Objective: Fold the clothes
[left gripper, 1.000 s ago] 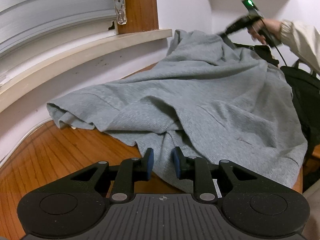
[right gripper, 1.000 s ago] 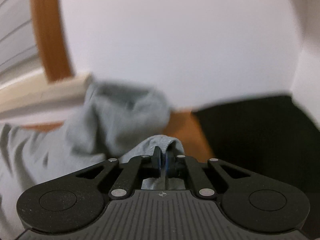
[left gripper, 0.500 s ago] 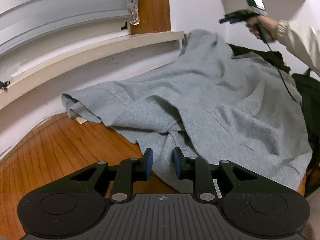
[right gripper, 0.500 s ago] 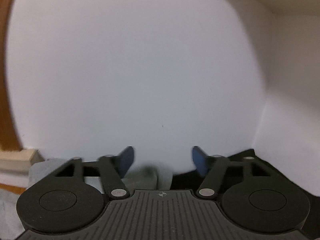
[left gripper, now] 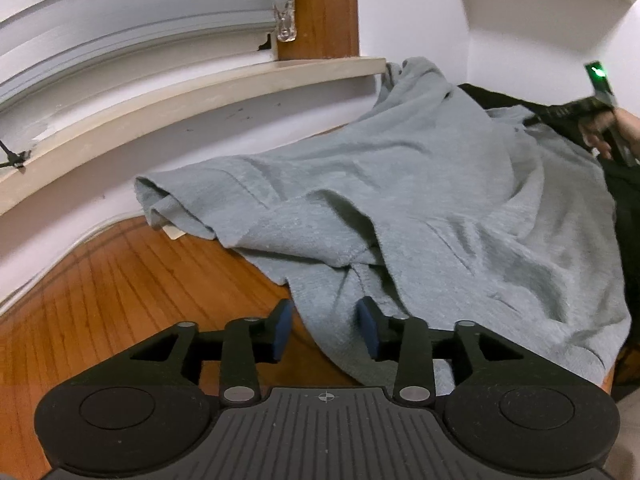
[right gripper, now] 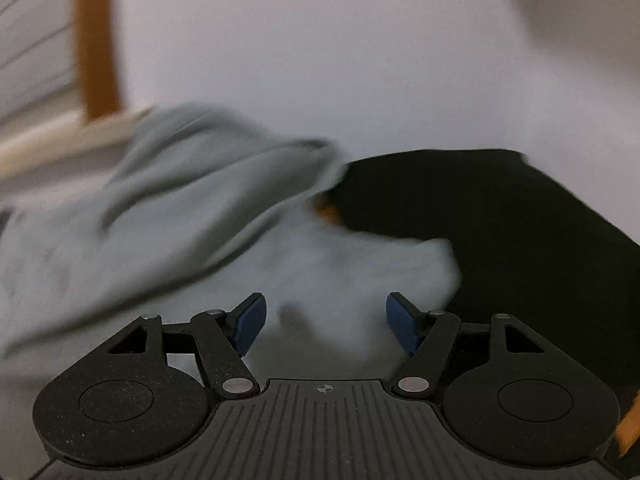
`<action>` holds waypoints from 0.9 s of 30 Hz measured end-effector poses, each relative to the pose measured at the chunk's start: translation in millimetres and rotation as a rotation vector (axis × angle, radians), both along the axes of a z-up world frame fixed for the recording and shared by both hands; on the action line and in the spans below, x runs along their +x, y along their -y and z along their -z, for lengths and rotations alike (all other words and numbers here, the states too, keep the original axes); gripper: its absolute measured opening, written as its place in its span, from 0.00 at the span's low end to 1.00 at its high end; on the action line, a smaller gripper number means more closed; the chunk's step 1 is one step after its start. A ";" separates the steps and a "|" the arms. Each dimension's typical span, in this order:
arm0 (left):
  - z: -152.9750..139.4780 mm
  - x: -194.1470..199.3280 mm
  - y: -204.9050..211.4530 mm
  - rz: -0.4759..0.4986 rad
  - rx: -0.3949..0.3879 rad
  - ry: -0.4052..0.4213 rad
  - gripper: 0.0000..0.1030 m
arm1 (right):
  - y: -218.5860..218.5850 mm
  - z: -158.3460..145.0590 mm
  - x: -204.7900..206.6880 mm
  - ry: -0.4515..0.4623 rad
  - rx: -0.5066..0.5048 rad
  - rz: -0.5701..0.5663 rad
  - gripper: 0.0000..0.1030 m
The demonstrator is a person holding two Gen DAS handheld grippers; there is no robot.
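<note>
A grey knit garment (left gripper: 440, 200) lies rumpled across the wooden table (left gripper: 120, 280), one corner draped up onto the window sill (left gripper: 200, 96). My left gripper (left gripper: 324, 326) stands open at the garment's near edge, with a strip of the fabric lying between its blue pads. In the right wrist view the garment (right gripper: 180, 208) is blurred by motion. My right gripper (right gripper: 326, 320) is wide open just above its far corner and grips nothing. The left wrist view also shows the right gripper (left gripper: 576, 110) at the far right, held in a hand.
A black cloth or bag (right gripper: 500, 220) lies beside and under the garment's far right side, also seen as dark fabric (left gripper: 628, 232) in the left wrist view. White wall and a blind with a cord pull (left gripper: 284, 20) stand behind. Bare wood shows at the left.
The right gripper, shut on a grey fold a second ago, opened, rose toward the wall, then dropped back over the garment. The left gripper's jaws have spread slightly.
</note>
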State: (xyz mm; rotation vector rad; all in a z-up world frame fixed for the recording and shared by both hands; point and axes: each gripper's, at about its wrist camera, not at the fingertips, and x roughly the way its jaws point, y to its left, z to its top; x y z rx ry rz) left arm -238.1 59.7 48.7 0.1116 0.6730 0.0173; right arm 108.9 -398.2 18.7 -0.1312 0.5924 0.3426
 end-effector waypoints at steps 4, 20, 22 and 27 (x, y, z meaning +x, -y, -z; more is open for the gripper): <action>-3.7 -0.9 1.0 -0.028 0.009 0.008 0.57 | -41.6 6.4 -21.7 0.030 -0.045 -0.132 0.77; -15.0 -4.4 12.9 -0.057 -0.223 0.062 0.63 | -55.5 17.1 -24.9 0.059 -0.052 -0.088 0.84; -9.1 1.4 16.7 -0.052 -0.231 0.040 0.63 | -56.8 17.4 -26.6 0.073 -0.067 -0.067 0.84; 3.3 4.9 22.1 -0.038 -0.224 0.008 0.52 | -56.6 17.3 -25.9 0.074 -0.068 -0.060 0.84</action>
